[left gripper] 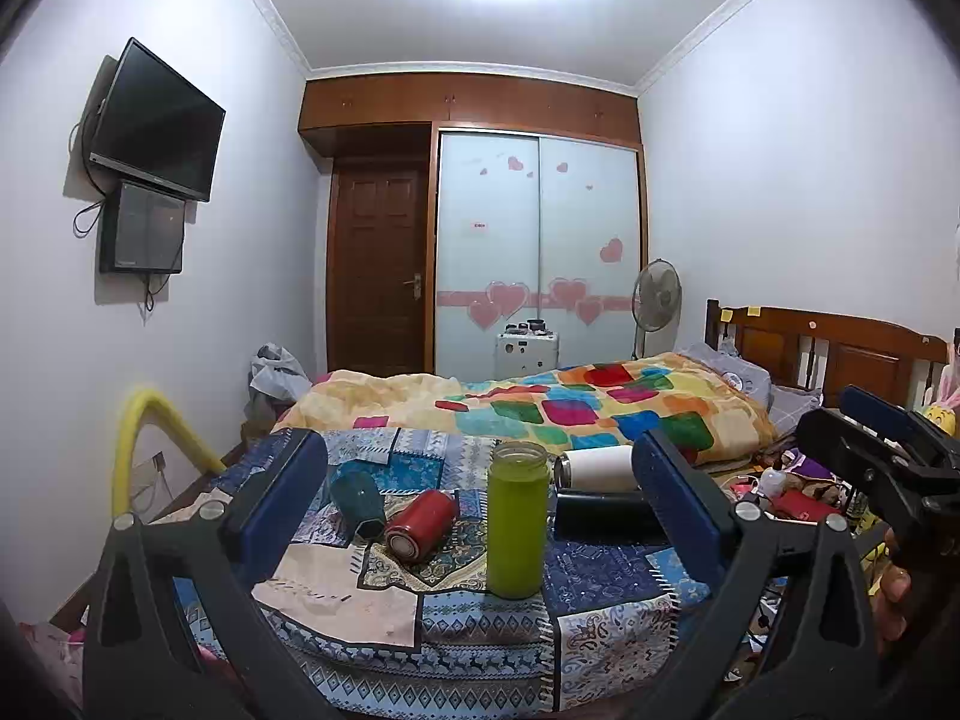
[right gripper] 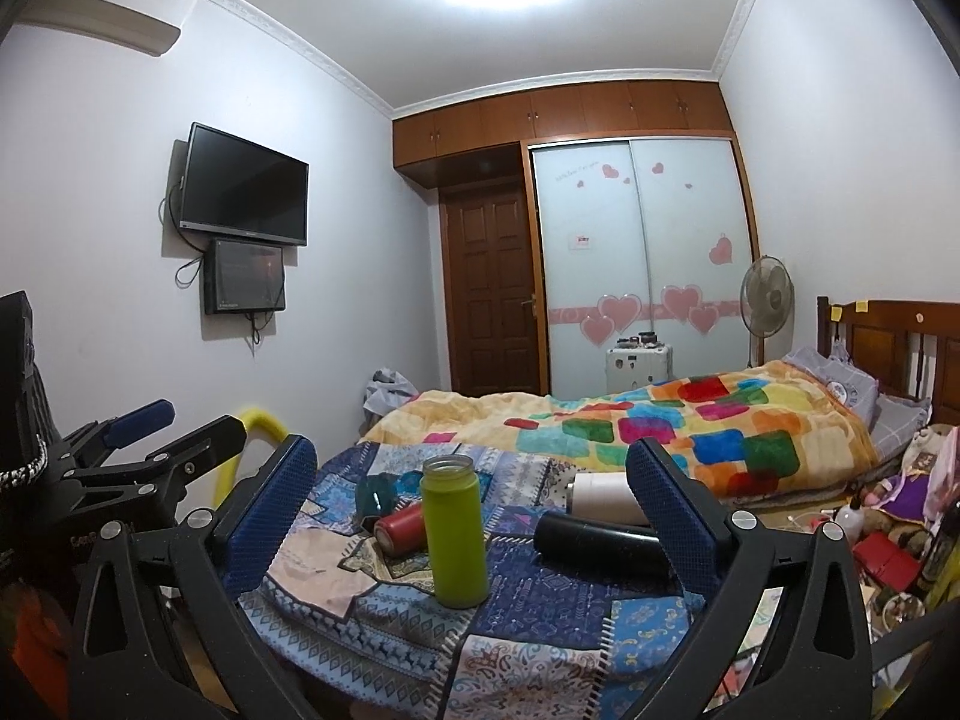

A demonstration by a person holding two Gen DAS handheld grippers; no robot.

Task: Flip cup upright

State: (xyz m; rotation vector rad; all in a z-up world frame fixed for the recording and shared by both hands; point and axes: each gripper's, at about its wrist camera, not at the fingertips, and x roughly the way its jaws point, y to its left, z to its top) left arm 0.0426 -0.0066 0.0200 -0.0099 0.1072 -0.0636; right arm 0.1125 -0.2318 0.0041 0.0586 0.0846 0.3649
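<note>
The green cup [left gripper: 517,519] already stands upright near the middle of the round table [left gripper: 600,630], mouth up. Around it four more lie on their sides on the patchwork cloth: a red cup [left gripper: 420,525] just left of the green one with its base towards me, a teal cup [left gripper: 357,501] beyond that, a black cup [left gripper: 603,516] to the right, and a white cup [left gripper: 597,467] just behind the black one.

I'd judge the next step is to pick one of the fallen cups and stand it up. To do it well, I would come in across the cup's body near its middle, close firmly enough that the smooth wall does not slip, lift it clear of the cloth, then swing the base down and set it flat before letting go. The red one lies close to the green cup, so the turn should go away from it.

The left gripper [left gripper: 480,516] hangs back from the table with its jaws spread wide, holding and touching nothing. The right gripper [right gripper: 474,510] is the same: jaws wide apart, empty, well short of the cups.
</note>
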